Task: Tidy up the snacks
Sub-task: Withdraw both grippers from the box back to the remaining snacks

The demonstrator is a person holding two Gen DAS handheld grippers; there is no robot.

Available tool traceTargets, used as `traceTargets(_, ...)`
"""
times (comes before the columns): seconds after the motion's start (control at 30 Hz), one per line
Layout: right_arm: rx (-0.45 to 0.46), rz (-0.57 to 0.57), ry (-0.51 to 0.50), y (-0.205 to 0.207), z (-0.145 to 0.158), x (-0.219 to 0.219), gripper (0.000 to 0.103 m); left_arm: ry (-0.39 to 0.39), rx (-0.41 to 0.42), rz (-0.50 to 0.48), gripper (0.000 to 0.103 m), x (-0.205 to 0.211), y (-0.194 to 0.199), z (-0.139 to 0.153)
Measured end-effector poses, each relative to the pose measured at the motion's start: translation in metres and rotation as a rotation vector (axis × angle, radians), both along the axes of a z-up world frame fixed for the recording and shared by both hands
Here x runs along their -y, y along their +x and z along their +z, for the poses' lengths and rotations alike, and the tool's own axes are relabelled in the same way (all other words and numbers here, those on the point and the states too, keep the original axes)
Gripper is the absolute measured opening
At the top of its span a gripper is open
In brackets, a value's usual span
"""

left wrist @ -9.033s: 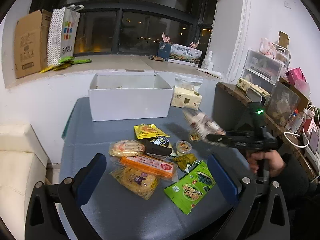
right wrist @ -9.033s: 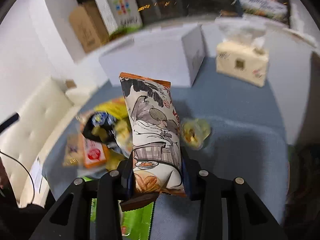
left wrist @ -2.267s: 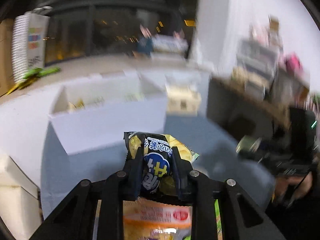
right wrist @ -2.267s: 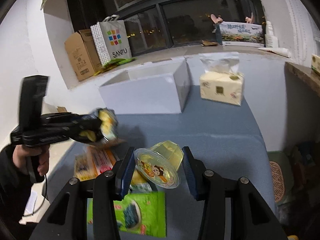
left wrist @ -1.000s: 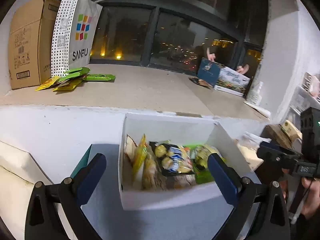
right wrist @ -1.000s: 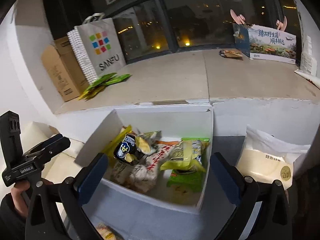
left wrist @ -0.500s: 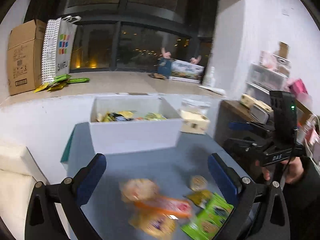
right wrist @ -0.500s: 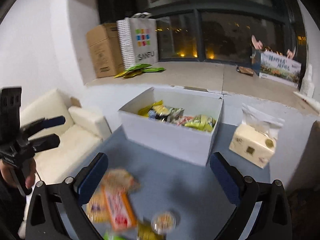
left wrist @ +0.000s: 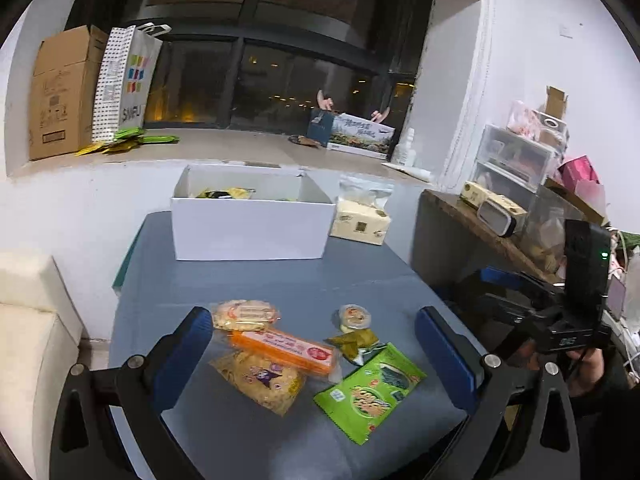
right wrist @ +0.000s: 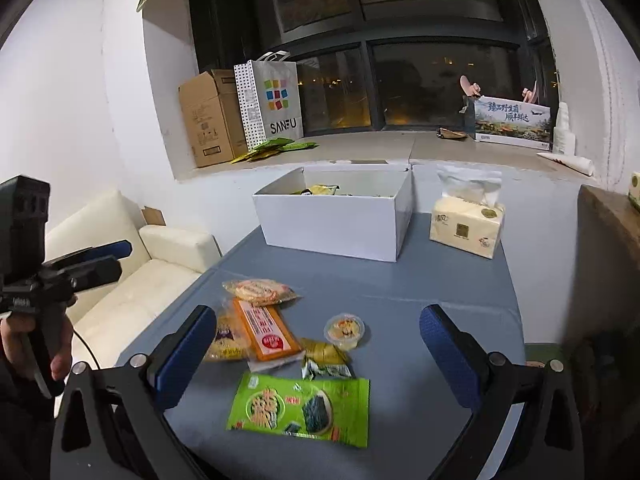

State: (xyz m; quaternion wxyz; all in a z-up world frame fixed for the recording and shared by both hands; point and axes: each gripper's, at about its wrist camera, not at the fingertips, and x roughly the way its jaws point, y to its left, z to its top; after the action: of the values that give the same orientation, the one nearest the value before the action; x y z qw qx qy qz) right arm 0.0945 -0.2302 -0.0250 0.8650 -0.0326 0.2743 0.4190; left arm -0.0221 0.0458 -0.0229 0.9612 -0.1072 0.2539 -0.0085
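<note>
A white box (left wrist: 248, 232) with snack packs showing inside stands at the far end of the blue-grey table (left wrist: 280, 280). On the near half lie a round cracker pack (left wrist: 245, 314), an orange pack (left wrist: 282, 346), a yellow pack (left wrist: 260, 380), a green seaweed pack (left wrist: 370, 392), a jelly cup (left wrist: 354, 316) and a small olive packet (left wrist: 354, 342). My left gripper (left wrist: 312, 312) hangs open and empty above them. My right gripper (right wrist: 318, 312) is also open and empty, over the green seaweed pack (right wrist: 300, 406) and the jelly cup (right wrist: 344, 330), facing the white box (right wrist: 332, 224).
A tissue pack (right wrist: 466, 224) sits right of the box. A cream sofa (right wrist: 132, 280) borders the table's left side, and a wooden shelf (left wrist: 480, 232) with storage bins its right. A cardboard box (right wrist: 208, 120) and paper bag (right wrist: 272, 100) stand on the windowsill.
Both grippers have drawn back from the box toward the near end of the table, so the loose snacks now lie close below them. Both stay open and empty.
</note>
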Motion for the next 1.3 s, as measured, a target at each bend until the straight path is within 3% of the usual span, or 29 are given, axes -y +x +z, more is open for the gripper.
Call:
traceTargets(0.5,-0.027,0.003,-0.061,0.014,-0.007,-0.015,0.103,0.038,0.002,0.009,0.103,-0.001,0.001,0.003)
traceTargets(1.03,-0.176,0.037,-0.378,0.091,-0.099,-0.113,0.103,0.069,-0.028,0.019,0.103,-0.006,0.000,-0.006)
traceTargets(1.3,-0.204,0.023,-0.436,0.098,-0.119,-0.130,0.103,0.067,-0.039,0.036,0.103,-0.011,-0.003,-0.012)
